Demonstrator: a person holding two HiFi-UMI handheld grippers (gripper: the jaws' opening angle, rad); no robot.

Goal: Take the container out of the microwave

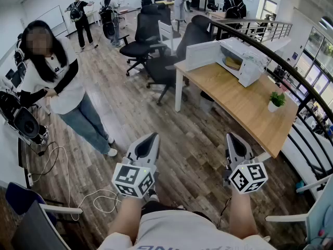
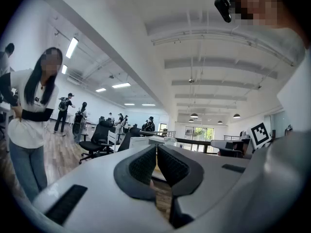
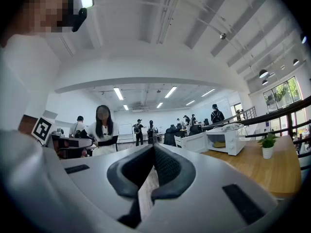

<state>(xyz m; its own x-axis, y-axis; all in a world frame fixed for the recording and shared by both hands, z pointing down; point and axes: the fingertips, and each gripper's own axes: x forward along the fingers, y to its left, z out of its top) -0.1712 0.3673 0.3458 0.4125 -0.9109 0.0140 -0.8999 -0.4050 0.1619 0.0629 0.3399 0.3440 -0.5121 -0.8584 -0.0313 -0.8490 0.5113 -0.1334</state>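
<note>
Open floor (image 1: 171, 134) ahead toward desk (image 1: 244, 105), microwave (image 1: 254, 71) door swung open, office chairs (image 1: 169, 61) beside desk, bystander (image 1: 62, 82) at left

Grey left claw (image 1: 154, 136) and right claw (image 1: 230, 136) bear black-and-white marker cubes (image 1: 133, 179).

Head view high, steeply down, microwave (image 1: 243, 61) far ahead on the surface (image 1: 244, 104), both gripper views low, level along their jaws, right gripper view sharing that distant microwave.
</note>
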